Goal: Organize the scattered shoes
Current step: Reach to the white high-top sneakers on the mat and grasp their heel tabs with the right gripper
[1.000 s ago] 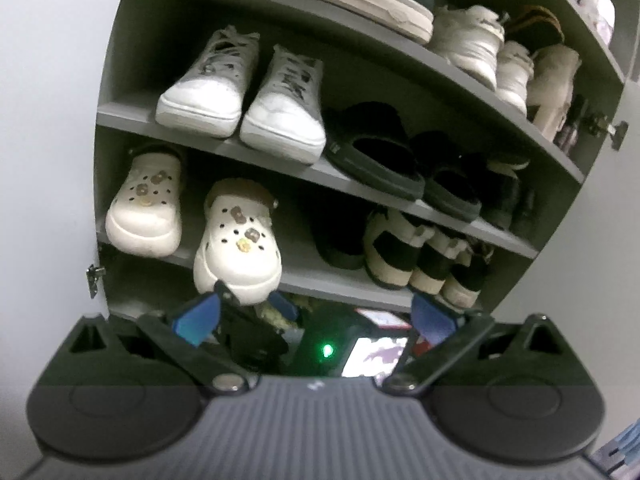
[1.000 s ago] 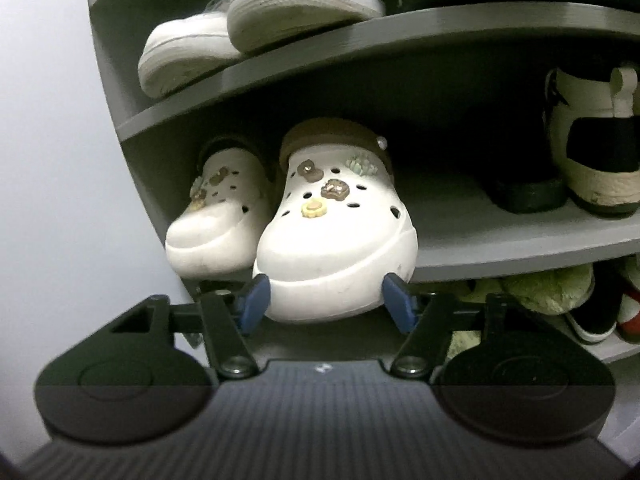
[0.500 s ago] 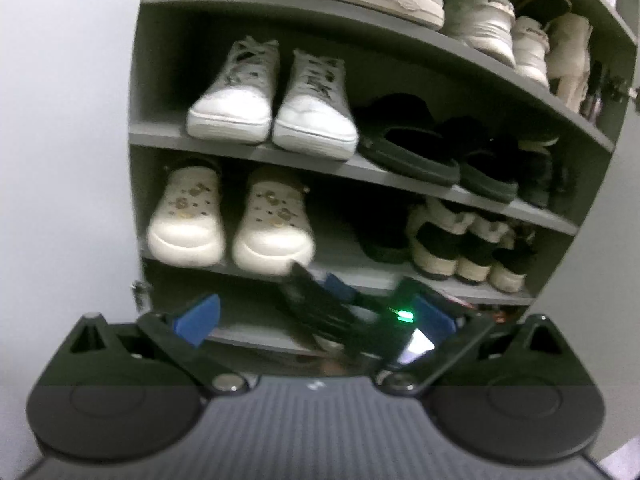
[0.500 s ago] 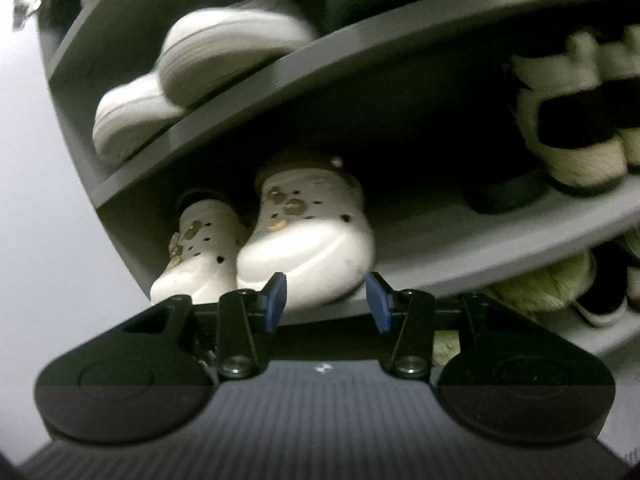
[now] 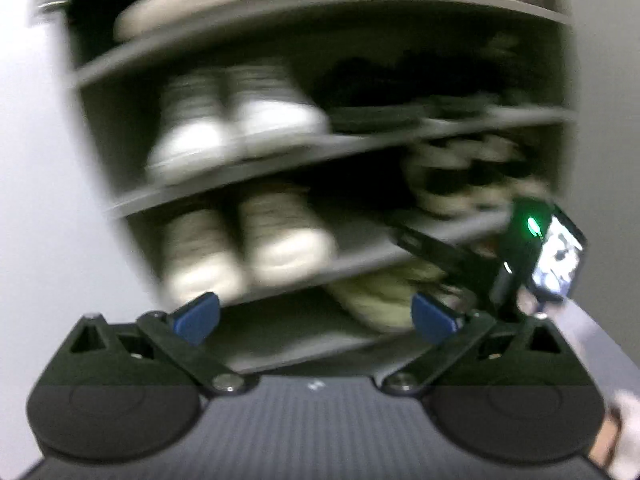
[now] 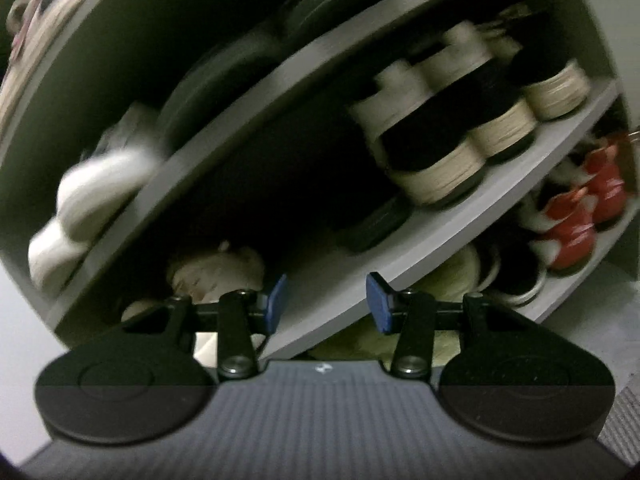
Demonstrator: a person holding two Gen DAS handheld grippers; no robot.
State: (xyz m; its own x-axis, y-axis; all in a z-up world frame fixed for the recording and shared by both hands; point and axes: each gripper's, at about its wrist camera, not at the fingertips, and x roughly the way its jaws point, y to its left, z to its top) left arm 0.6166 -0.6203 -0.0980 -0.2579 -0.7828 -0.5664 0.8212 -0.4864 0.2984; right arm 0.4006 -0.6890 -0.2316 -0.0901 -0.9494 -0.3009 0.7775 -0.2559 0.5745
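Facing blurred shoes [image 5: 280, 240] on grey shelves [image 6: 360, 272], no writing legible.

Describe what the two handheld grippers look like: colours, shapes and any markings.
Both the left gripper and the right gripper have blue pads on black hinged fingers, two round black discs, a ribbed grey body and a small white mark. The right gripper also shows a green light and small screen.
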